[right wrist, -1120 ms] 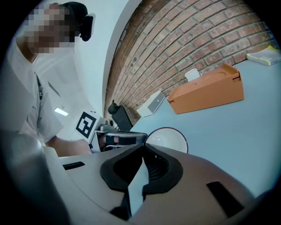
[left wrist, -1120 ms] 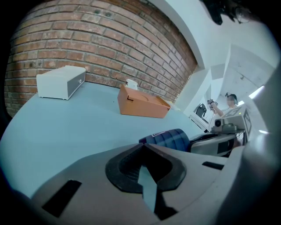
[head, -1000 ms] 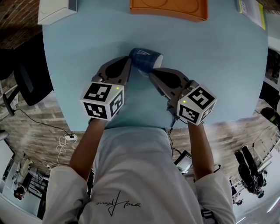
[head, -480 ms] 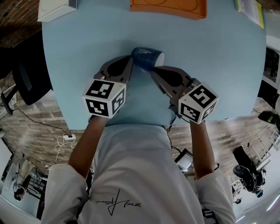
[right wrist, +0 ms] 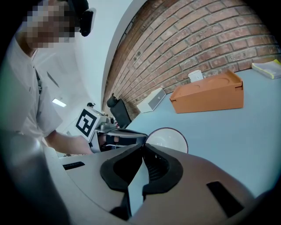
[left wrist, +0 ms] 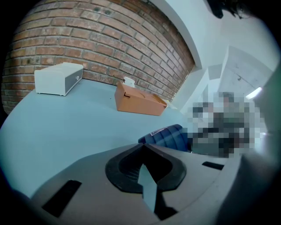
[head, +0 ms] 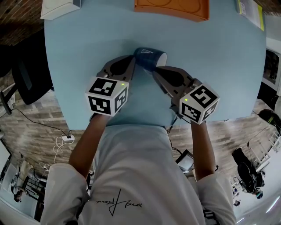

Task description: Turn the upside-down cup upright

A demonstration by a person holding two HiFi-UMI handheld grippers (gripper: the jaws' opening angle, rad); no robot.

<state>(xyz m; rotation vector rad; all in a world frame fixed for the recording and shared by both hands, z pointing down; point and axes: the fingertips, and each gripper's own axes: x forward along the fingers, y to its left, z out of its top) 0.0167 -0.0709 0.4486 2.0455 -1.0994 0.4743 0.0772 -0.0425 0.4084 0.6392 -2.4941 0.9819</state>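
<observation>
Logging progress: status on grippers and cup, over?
Left gripper, right gripper shut, empty. Cup on its side between their tips, mouth toward right gripper. Nothing blocking.

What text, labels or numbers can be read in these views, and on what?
No text reads clearly.
Blue cup: small white label, too small to read.
Shirt: script print, upside down, illegible.
Yellow-edged booklet: print too small.
Marker cubes: square patterns only, no words.

1. The shirt (head: 131,167) carries a looping handwritten script across its front; it cannot be read.
2. The blue cup (head: 147,59) bears a small white-outlined label; its print is too small to read.
</observation>
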